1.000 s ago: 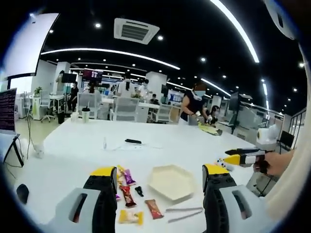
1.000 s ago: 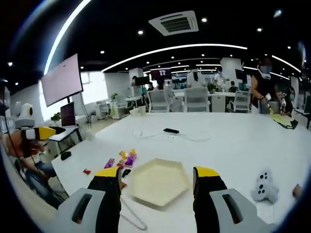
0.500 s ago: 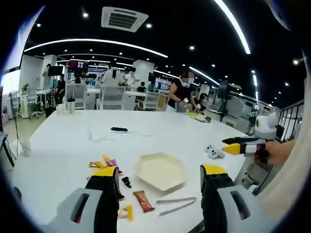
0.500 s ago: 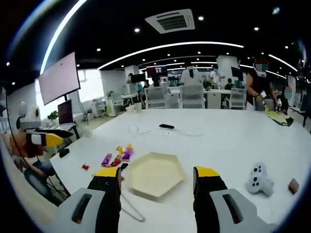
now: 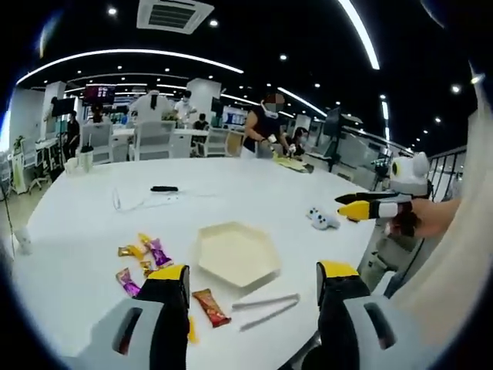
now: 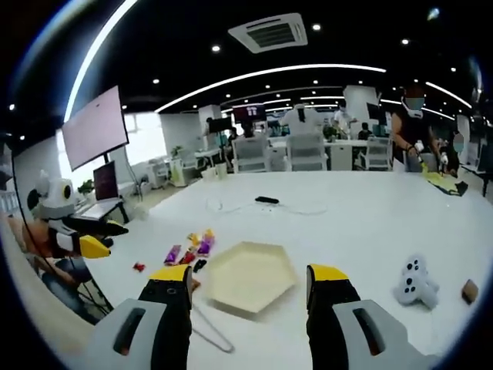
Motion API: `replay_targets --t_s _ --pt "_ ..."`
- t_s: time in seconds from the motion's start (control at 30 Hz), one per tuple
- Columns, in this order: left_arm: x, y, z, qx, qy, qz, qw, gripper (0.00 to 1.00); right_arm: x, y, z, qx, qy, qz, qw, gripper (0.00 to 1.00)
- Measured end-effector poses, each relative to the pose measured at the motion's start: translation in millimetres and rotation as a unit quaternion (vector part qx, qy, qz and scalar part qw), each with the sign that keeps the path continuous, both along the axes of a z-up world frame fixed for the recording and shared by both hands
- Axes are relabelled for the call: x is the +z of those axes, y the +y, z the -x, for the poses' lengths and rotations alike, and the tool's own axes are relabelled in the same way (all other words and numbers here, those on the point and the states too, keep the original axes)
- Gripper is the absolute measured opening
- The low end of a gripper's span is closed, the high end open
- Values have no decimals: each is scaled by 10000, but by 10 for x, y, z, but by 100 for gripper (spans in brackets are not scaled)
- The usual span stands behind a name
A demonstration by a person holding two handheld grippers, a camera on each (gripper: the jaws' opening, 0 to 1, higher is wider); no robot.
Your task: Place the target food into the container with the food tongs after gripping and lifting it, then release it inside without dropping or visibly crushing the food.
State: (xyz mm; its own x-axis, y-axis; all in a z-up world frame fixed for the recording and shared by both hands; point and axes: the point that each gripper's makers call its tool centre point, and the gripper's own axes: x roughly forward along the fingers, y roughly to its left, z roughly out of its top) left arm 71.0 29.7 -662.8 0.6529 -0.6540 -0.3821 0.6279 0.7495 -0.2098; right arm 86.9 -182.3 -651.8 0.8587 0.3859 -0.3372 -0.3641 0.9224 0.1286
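A cream hexagonal tray (image 5: 237,254) lies on the white table, with metal food tongs (image 5: 266,308) flat on the table near its front edge. Wrapped snacks are scattered to its left: a brown bar (image 5: 209,306), a purple one (image 5: 159,251) and a yellow one (image 5: 129,250). My left gripper (image 5: 253,281) hovers open above the tongs and tray, holding nothing. My right gripper (image 6: 248,276) is also open and empty over the tray (image 6: 250,270), with the tongs (image 6: 204,331) and snacks (image 6: 189,247) to its left. A hand holds the right gripper (image 5: 370,208) off the table's right side.
A white game controller (image 5: 322,220) lies right of the tray, also seen as the controller (image 6: 414,281). A black remote (image 5: 164,189) and a thin cable (image 5: 131,204) lie farther back. A small brown block (image 6: 468,290) sits at the right. People and chairs stand at desks beyond.
The left gripper view has swung right, so tray and snacks sit further left in it. In the right gripper view the left gripper has dropped lower. Nothing on the table has moved.
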Motion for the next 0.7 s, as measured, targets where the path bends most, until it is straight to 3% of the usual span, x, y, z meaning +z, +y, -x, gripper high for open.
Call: replay_targets --t_s 0.7 --pt "-475 -174 37 -638 290 -454 9965 63 65 -189 30 -363 -64 64 9993 60"
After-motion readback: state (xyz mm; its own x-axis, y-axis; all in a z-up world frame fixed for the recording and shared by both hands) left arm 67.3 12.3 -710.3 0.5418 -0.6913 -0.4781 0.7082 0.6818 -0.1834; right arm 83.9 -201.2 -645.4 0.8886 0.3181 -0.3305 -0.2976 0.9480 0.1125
